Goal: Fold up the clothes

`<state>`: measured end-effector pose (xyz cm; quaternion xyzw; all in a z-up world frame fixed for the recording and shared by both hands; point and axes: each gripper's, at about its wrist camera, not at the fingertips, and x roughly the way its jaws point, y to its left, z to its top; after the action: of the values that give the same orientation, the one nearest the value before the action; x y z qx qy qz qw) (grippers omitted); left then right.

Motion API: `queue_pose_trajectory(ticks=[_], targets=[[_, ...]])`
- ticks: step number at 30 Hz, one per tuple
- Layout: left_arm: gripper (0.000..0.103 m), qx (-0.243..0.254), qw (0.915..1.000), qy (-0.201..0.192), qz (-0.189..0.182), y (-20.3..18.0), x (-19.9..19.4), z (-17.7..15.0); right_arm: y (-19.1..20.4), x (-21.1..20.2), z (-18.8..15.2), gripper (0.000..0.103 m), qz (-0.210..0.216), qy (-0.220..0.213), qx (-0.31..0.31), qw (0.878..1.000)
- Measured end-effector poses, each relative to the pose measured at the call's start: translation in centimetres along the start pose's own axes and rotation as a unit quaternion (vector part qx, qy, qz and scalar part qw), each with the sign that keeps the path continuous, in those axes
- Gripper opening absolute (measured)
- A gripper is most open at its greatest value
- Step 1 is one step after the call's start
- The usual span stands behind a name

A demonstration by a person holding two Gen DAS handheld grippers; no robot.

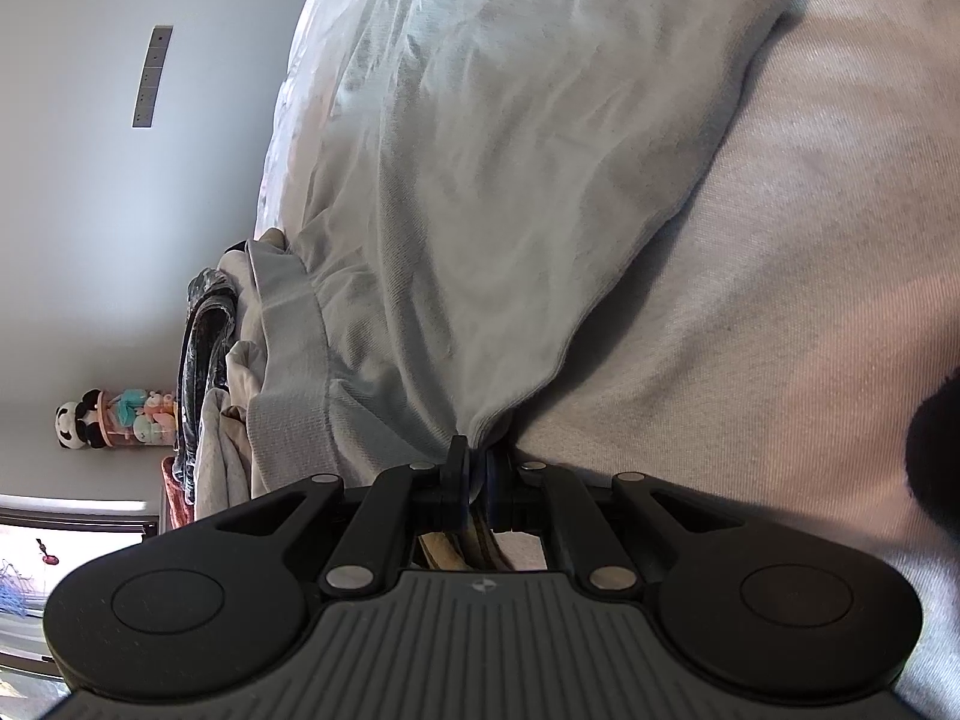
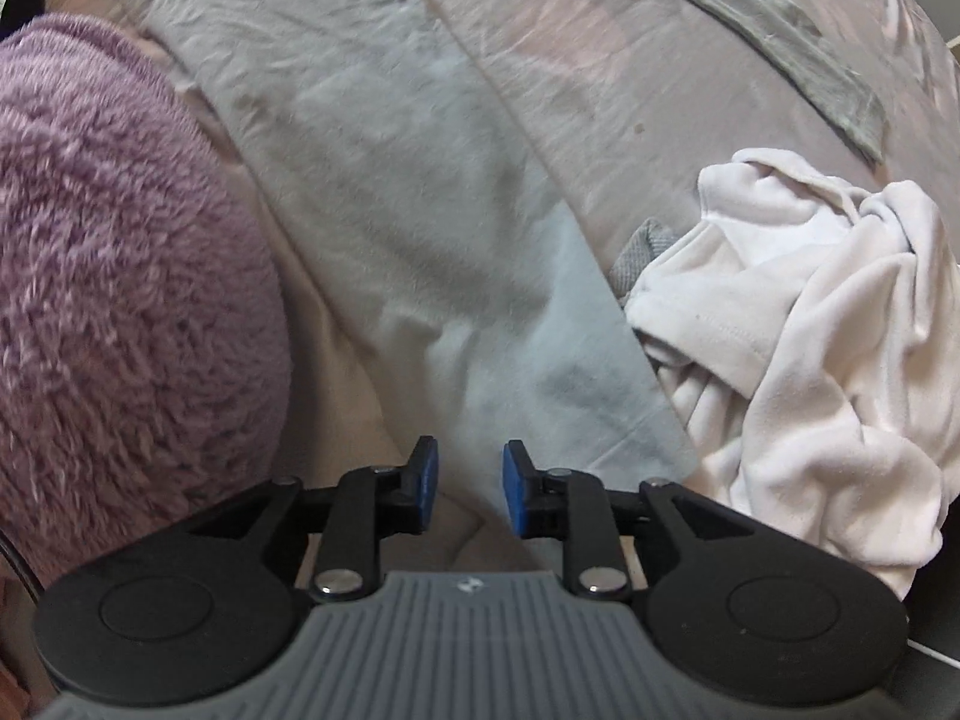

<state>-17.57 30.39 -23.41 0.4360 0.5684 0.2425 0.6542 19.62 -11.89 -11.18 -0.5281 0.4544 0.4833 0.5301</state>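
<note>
A fluffy purple blanket (image 2: 120,276) lies on the beige bed sheet (image 2: 576,78). In the left wrist view a panda plush toy (image 1: 75,420) stands next to a clear container of small soft toys (image 1: 141,417), against a pale wall (image 1: 78,228) with a grey switch panel (image 1: 152,77).

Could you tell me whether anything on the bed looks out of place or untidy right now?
Yes. A white garment lies crumpled in a heap on the bed sheet, beside the flat grey garment, so it looks unfolded. The left gripper pinches the grey garment's corner; the right gripper is open above it.
</note>
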Motion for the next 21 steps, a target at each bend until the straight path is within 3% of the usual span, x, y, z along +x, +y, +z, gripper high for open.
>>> queue_pose_trajectory(ticks=[4, 9, 15, 19, 21], targets=[[0.002, 0.000, 1.0000, 0.001, 0.000, -0.1, 0.0, 0.0, 1.1, 0.9, -0.3, 0.027, 0.000, 0.011, -0.034, 0.999], [0.002, 0.002, 1.0000, 0.001, 0.001, -0.2, 0.0, 0.0, 3.0, 2.5, -0.5, 0.036, -0.015, 0.019, -0.087, 0.996], [0.002, 0.013, 0.9999, -0.002, -0.003, 0.0, 0.1, 0.1, 3.6, 3.3, -0.8, 0.034, -0.037, 0.010, -0.072, 0.997], [0.002, 0.043, 0.9989, -0.021, 0.003, -0.3, -0.1, -0.4, 4.3, 3.1, -1.1, 0.007, -0.079, 0.002, -0.063, 0.995], [0.006, 0.063, 0.9973, -0.038, 0.004, -0.3, -0.3, -1.0, 4.3, 2.9, -1.4, 0.004, -0.089, -0.004, -0.052, 0.995]])
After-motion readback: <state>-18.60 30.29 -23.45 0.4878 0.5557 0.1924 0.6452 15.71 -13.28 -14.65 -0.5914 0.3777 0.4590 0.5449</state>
